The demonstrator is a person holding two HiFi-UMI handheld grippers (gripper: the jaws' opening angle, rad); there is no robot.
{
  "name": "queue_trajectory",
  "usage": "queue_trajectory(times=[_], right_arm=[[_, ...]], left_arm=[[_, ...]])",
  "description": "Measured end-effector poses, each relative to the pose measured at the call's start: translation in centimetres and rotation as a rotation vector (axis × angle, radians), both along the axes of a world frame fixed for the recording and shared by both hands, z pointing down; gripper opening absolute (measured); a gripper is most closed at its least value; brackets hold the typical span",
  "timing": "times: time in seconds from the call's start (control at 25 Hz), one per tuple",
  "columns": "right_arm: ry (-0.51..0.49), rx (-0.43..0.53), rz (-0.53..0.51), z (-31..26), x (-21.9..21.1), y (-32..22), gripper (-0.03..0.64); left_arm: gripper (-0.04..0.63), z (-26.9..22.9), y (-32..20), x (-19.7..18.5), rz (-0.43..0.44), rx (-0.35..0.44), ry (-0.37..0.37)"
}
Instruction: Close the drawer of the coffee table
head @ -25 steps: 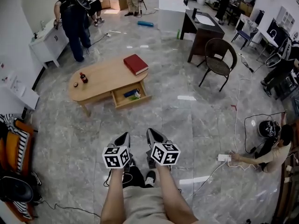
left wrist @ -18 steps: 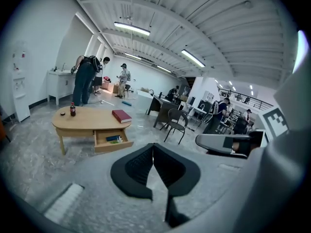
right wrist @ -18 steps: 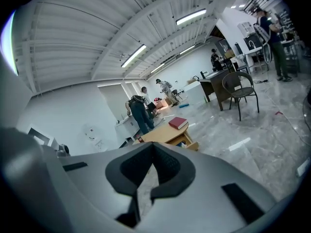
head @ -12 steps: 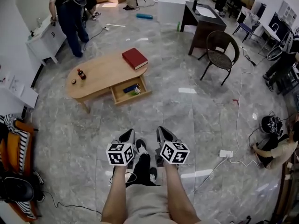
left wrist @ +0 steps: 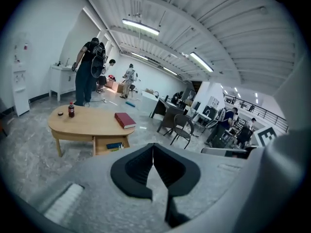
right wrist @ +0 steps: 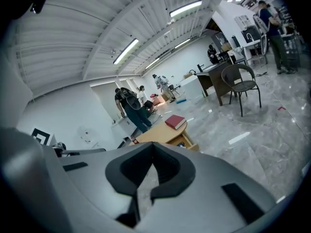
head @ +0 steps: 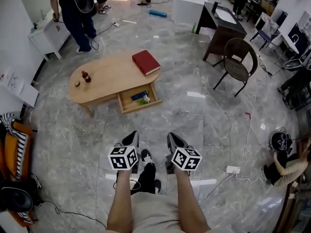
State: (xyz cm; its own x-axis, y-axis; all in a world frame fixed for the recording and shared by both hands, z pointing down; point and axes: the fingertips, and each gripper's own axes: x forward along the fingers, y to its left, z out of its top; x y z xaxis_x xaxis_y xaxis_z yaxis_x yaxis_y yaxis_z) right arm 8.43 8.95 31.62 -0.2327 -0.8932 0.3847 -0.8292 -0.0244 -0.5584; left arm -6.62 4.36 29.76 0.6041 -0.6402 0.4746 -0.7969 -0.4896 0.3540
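The oval wooden coffee table (head: 104,76) stands on the grey marble floor ahead of me, its drawer (head: 137,98) pulled out towards me with small items inside. A red book (head: 146,62) and a small dark bottle (head: 86,76) rest on the tabletop. My left gripper (head: 130,140) and right gripper (head: 173,141) hang side by side well short of the table, both shut and holding nothing. The table (left wrist: 92,126) shows in the left gripper view, and the table (right wrist: 165,132) with its book (right wrist: 174,122) in the right gripper view.
A wicker chair (head: 238,64) and a dark desk (head: 221,25) stand at the right. A person (head: 75,8) stands by a white cabinet (head: 46,35) beyond the table. A cable and power strip (head: 232,169) lie on the floor at my right. An orange bag (head: 14,154) sits at the left.
I have stepped forward: the coffee table now sits nearer and lower in the head view. Both grippers stayed shut and side by side.
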Motion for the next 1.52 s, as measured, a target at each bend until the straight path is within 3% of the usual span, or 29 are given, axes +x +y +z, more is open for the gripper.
queue_trajectory(times=[0.12, 0.36, 0.68, 0.92, 1.08, 1.32, 1.52], right_arm=[[-0.036, 0.05, -0.063, -1.0, 0.7, -3.5, 0.015], [0.018, 0.043, -0.146, -1.3, 1.5, -11.2, 0.015], [0.128, 0.085, -0.17, 0.1, 1.3, -19.5, 0.015], [0.176, 0.114, -0.263, 3.0, 1.1, -25.1, 0.015], [0.216, 0.137, -0.334, 5.5, 1.1, -28.1, 0.015], [0.266, 0.105, -0.419, 13.2, 3.5, -29.1, 0.014], [0.251, 0.184, -0.506, 19.1, 5.2, -30.0, 0.015]], left_arm=[[0.009, -0.7, -4.0, 0.2, -0.031, 0.004, 0.032], [0.009, -1.7, -12.8, 0.0, -0.086, 0.017, 0.085], [0.009, 3.1, -20.6, -3.3, -0.199, 0.007, 0.091], [0.009, 6.2, -22.8, -3.4, -0.155, 0.055, 0.117], [0.009, 8.4, -24.1, -3.7, -0.131, 0.102, 0.044], [0.009, 14.0, -24.1, -3.5, -0.179, 0.125, 0.005], [0.009, 21.4, -24.2, -3.2, -0.189, 0.153, -0.058]])
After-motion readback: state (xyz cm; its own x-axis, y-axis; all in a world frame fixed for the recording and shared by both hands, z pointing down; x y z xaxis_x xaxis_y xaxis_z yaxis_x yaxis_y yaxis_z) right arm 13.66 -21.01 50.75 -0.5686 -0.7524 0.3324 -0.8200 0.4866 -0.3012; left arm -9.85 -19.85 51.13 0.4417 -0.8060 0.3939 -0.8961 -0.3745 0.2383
